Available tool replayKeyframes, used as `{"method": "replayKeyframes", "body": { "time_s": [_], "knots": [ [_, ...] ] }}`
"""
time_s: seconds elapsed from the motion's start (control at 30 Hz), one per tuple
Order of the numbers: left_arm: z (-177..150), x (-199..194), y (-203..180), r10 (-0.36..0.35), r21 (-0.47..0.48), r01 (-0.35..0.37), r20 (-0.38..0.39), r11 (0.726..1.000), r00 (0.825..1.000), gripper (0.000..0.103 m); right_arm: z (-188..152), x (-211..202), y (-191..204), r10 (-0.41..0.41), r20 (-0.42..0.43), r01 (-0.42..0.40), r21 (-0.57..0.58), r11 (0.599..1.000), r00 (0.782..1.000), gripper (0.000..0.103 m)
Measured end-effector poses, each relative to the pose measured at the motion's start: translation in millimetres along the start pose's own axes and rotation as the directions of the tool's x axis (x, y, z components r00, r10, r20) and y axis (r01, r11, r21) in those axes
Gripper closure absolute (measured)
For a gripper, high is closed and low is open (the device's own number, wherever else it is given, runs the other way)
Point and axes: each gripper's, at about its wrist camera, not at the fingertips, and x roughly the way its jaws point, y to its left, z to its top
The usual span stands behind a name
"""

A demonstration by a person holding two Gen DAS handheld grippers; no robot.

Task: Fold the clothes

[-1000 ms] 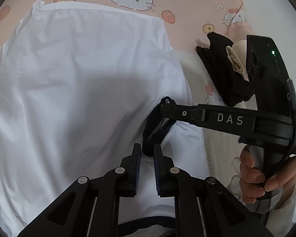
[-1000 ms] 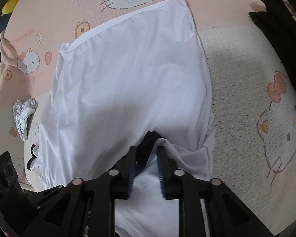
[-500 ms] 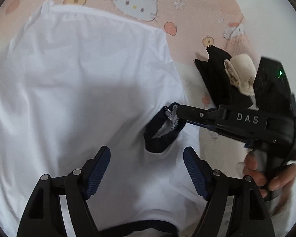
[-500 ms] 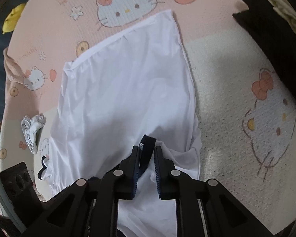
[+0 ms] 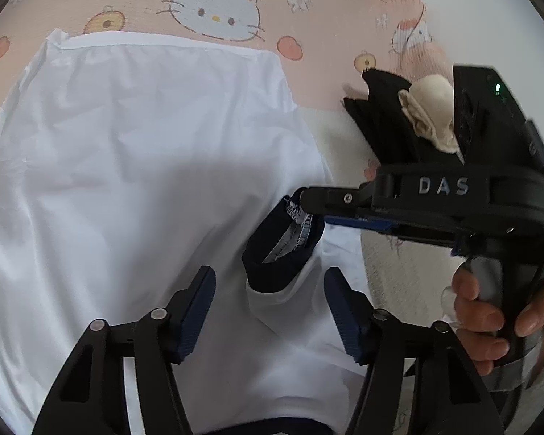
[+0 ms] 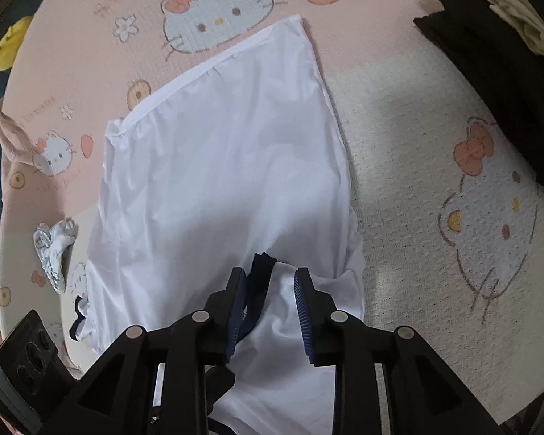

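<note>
White, thin, softly creased fabric: your white T-shirt with navy cuffs [image 5: 134, 166] lies flat on the pink cartoon-cat blanket [image 5: 308, 14]. Your left gripper [image 5: 268, 311] is spread, having just narrowed slightly, astride the navy sleeve cuff [image 5: 283, 250]. Your right gripper [image 6: 268, 311] has just been opening around that cuff, pads loose. Folded black clothes [image 6: 489, 72] lie beside; a crumpled patterned sock [image 6: 52, 250] sits apart.
</note>
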Motion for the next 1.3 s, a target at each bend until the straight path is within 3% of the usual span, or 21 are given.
{"method": "replayKeyframes", "body": {
  "time_s": [0.2,0.33,0.47,0.73,0.97,1.13,1.3],
  "knots": [
    [0.2,8.5,3.1,0.027,-0.004,-0.027,-0.011,1.000,1.000,0.050,1.3,17.5,0.2,-0.004,-0.019,0.004,-0.004,1.000,1.000,0.076],
    [0.9,9.0,3.0,0.074,0.022,-0.074,-0.006,0.997,0.997,0.071,2.7,19.3,1.3,-0.002,-0.007,0.002,0.003,1.000,1.000,0.076],
    [-1.3,6.4,7.4,0.071,0.004,-0.071,-0.002,0.997,0.997,0.084,3.6,16.8,3.1,0.033,0.002,-0.033,0.003,0.999,0.999,0.077],
    [-5.5,3.4,16.5,0.056,-0.066,-0.057,-0.020,0.996,0.998,0.085,10.6,13.6,3.2,0.056,0.045,-0.058,0.038,0.998,0.997,0.077],
    [-7.0,1.5,26.5,0.019,-0.129,-0.022,-0.019,0.991,1.000,0.085,7.7,-13.2,21.7,0.036,0.051,-0.025,-0.195,0.981,0.998,0.077],
    [-4.6,3.2,29.2,0.002,-0.156,-0.006,-0.026,0.988,1.000,0.085,-4.3,-10.0,27.7,-0.068,0.043,0.079,-0.366,0.927,0.997,0.076],
    [-4.0,4.9,27.6,0.001,-0.165,-0.005,-0.023,0.986,1.000,0.085,-12.0,-8.1,24.2,-0.059,0.019,0.062,-0.413,0.909,0.998,0.076]
  ]
}}
